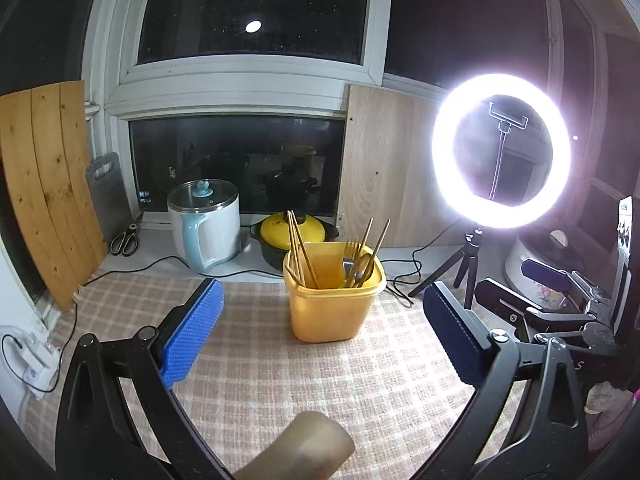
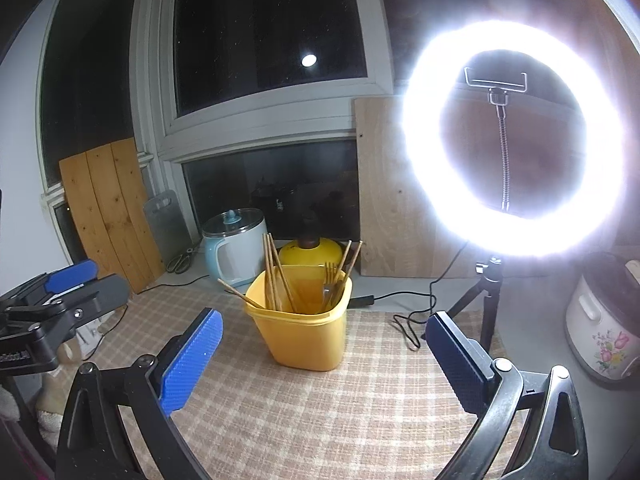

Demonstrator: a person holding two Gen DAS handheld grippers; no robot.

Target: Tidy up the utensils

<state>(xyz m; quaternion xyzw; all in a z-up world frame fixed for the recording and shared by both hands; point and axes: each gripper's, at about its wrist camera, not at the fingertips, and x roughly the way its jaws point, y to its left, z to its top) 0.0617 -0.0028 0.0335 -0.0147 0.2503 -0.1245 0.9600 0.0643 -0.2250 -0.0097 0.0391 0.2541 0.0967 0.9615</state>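
Note:
A yellow plastic utensil holder (image 1: 334,304) stands on the checked tablecloth (image 1: 280,360); it also shows in the right wrist view (image 2: 304,328). Inside it stand several wooden chopsticks (image 1: 298,250) on the left and a fork with a spoon and more chopsticks (image 1: 358,262) on the right. My left gripper (image 1: 320,332) is open and empty, just in front of the holder. My right gripper (image 2: 324,354) is open and empty, also in front of the holder. The right gripper shows at the right edge of the left wrist view (image 1: 560,292), and the left gripper at the left edge of the right wrist view (image 2: 60,296).
A bright ring light on a tripod (image 1: 500,152) stands at the right, its cable (image 1: 404,280) trailing behind the holder. A pale blue electric pot (image 1: 206,228), a yellow-lidded black pot (image 1: 294,236), scissors (image 1: 126,238), wooden boards (image 1: 44,184) and a flowered rice cooker (image 2: 604,320) line the back.

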